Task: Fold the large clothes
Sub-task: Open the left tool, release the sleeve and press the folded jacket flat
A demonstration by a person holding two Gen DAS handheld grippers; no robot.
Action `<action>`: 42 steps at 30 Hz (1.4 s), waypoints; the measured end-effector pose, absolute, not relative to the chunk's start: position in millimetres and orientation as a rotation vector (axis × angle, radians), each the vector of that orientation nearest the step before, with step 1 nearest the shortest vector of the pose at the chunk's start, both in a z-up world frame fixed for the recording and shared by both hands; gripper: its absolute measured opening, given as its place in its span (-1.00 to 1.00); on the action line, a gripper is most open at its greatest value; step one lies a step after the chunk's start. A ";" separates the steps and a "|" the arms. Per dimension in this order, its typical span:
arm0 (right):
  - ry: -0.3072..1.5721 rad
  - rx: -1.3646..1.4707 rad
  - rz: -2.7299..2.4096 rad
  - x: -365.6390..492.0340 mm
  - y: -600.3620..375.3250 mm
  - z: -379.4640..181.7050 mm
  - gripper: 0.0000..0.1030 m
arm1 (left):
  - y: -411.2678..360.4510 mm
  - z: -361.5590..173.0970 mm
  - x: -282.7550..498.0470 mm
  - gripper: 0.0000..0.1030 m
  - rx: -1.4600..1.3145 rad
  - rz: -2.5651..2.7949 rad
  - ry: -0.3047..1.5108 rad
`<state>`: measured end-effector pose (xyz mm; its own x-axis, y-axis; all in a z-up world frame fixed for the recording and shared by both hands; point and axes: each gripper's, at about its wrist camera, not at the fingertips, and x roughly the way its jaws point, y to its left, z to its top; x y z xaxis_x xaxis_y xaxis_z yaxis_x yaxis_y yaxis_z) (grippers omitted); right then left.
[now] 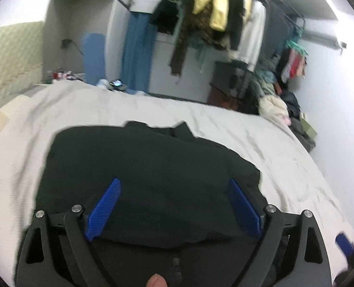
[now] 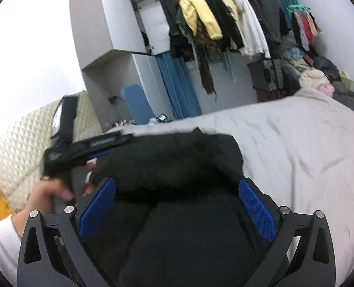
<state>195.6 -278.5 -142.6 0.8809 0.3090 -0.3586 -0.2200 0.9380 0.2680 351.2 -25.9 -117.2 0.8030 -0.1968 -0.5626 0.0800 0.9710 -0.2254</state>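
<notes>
A black garment [image 1: 153,167] lies folded in a rough rectangle on the light grey bed sheet [image 1: 248,131]. My left gripper [image 1: 174,186] is open, its blue pads spread wide just above the garment's near part. My right gripper [image 2: 177,186] is also open, hovering over the same black garment [image 2: 177,157], which bulges up between its pads. The left gripper [image 2: 90,143] shows in the right wrist view at the garment's left edge, held by a hand. A blue pad of the right gripper [image 1: 344,242] peeks in at the lower right of the left wrist view.
A quilted cream headboard [image 2: 21,148] stands at the left of the bed. A rack of hanging clothes [image 2: 224,24] and a heap of clothes [image 2: 320,76] line the far wall. A grey cabinet [image 2: 105,24] and blue curtain [image 2: 179,83] stand beyond the bed.
</notes>
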 end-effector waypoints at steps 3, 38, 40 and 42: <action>0.362 0.149 0.280 223.5 -262.1 -126.6 1.00 | 9.9 -108.2 349.4 0.79 -0.186 -0.096 0.608; 0.637 -0.004 0.282 460.3 -190.5 -254.7 0.35 | 74.8 -238.9 511.9 0.99 -0.119 -0.005 0.787; 0.630 0.007 0.310 448.9 -195.3 -250.3 0.35 | 79.7 -234.1 498.0 0.99 -0.117 -0.011 0.767; 0.614 0.023 0.329 432.9 -204.8 -243.3 0.35 | 84.7 -227.8 479.1 0.99 -0.096 0.002 0.737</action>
<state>432.9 -204.8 -243.3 0.7671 0.3097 -0.5619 -0.2962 0.9478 0.1180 479.1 84.7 -227.8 0.7407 -0.0320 -0.6711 -0.0356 0.9956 -0.0867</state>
